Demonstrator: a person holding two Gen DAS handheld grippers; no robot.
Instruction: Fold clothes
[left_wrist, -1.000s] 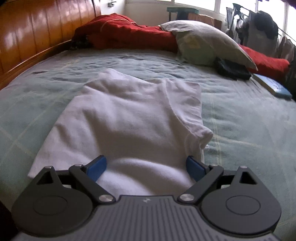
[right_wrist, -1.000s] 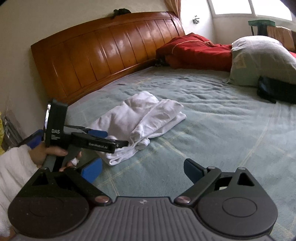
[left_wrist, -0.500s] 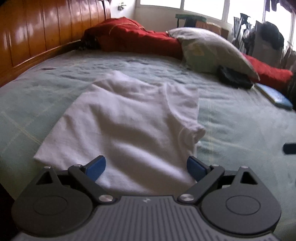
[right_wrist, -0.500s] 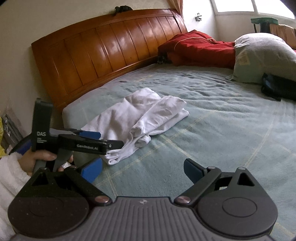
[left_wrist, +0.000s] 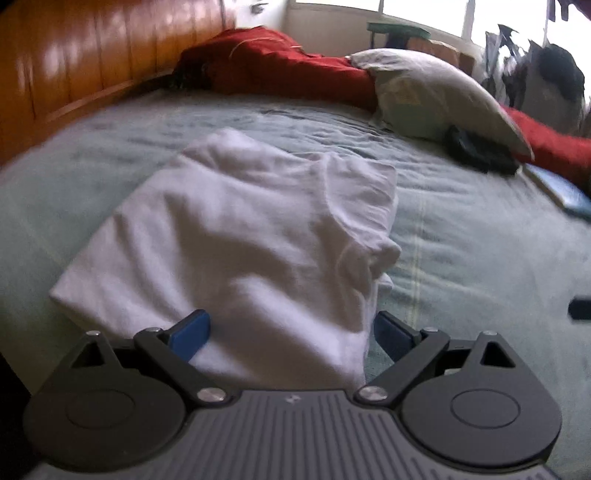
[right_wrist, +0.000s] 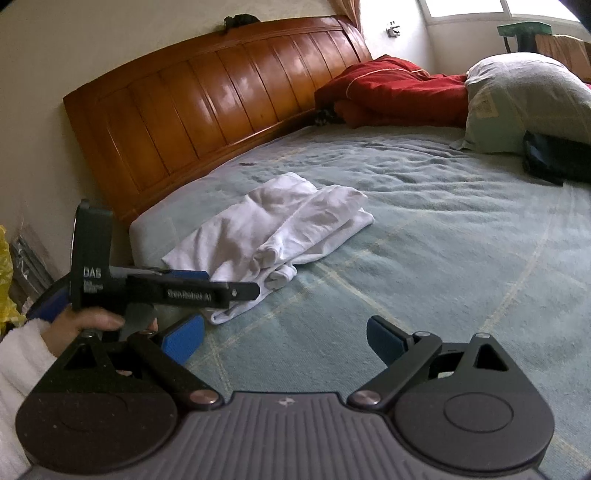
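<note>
White folded garment (left_wrist: 236, 251) lies released on the bed (left_wrist: 480, 240) near the wooden headboard (right_wrist: 207, 110), both grippers' jaws spread empty, the left gripper (left_wrist: 291, 328) having backed off slightly, suggesting this fold is done.

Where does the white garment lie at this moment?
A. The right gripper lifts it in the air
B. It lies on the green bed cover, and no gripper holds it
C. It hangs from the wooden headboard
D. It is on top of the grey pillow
B: the white garment rests partly folded on the green bed cover, while the left gripper and the right gripper are both open and hold nothing.

White garment (left_wrist: 236, 236), green checked bedspread (right_wrist: 443, 236)
</note>
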